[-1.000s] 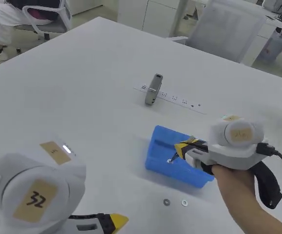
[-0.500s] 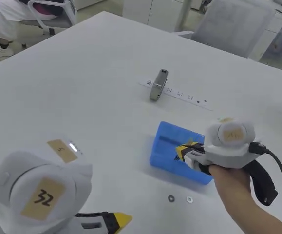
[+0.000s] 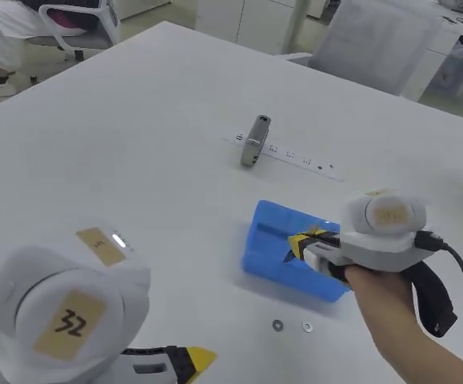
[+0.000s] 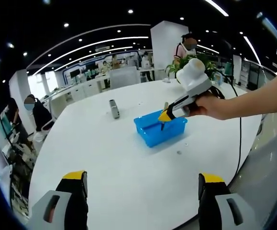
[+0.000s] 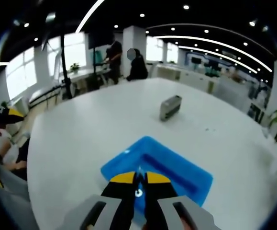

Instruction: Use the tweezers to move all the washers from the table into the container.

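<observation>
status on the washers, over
Left gripper open, clear of the work. Right gripper shut on thin tweezers over blue plastic container. Two small metal washers lying on white table.

Left gripper [image 4: 141, 178] low in front, its yellow-tipped jaws spread wide with bare white table [image 4: 105, 158] between them. Straight ahead of the jaws sits the blue container [image 4: 147, 133]. Over its far-right side, a hand [image 4: 215, 105] holds the right gripper [image 4: 164, 116], jaws pinched together, a thin dark tweezers [image 4: 162, 125] tip pointing down into the container. A tiny washer [image 4: 179, 153] lies just right of the container. Small grey box [image 4: 113, 108] beyond, to the left.
</observation>
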